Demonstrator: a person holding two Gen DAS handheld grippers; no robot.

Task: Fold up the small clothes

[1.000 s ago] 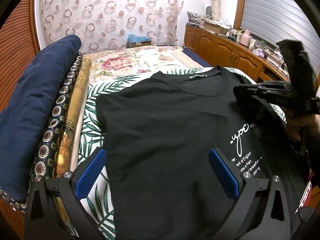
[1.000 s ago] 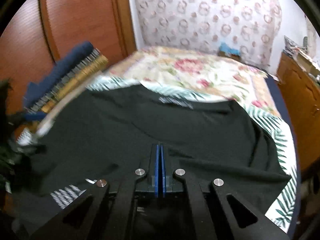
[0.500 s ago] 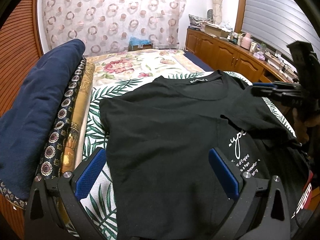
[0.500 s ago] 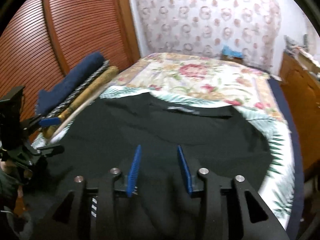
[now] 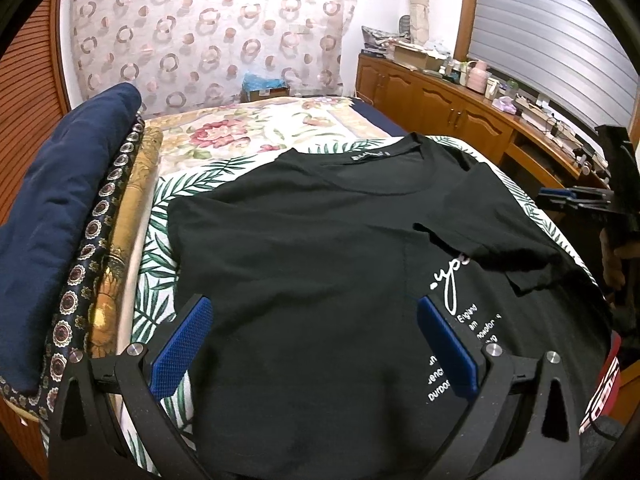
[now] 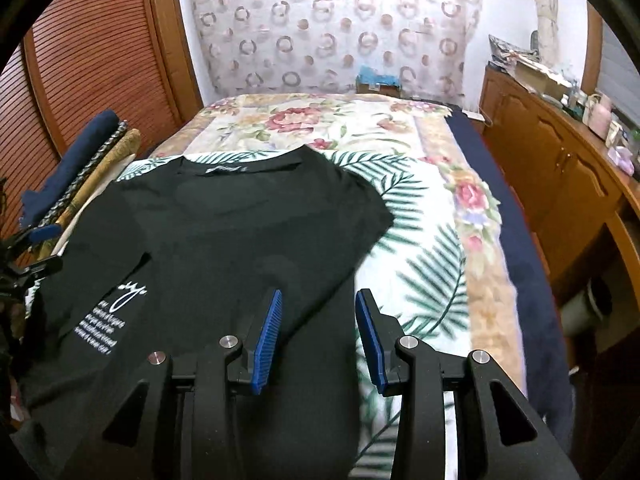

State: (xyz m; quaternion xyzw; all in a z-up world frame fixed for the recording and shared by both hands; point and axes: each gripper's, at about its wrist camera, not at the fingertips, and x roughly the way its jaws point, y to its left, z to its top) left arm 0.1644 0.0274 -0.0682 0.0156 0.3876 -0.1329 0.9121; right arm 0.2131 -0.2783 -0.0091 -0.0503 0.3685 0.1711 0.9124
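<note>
On the black T-shirt (image 5: 312,264) in front of me, white print (image 5: 460,316) begins with a handwritten word, ".yp", the rest hidden under the folded sleeve. Below it I can read "England"; the other small lines are cut off or too small. The collar label (image 5: 370,155) is unreadable.

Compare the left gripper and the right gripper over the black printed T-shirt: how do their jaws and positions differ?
The left gripper has its blue jaws spread wide; the right gripper holds its jaws much closer together, though apart. The left gripper's span lies wholly over the black printed T-shirt; the right gripper straddles the shirt's edge, one pad over the palm-leaf sheet. Both are empty and have blue ribbed pads.
</note>
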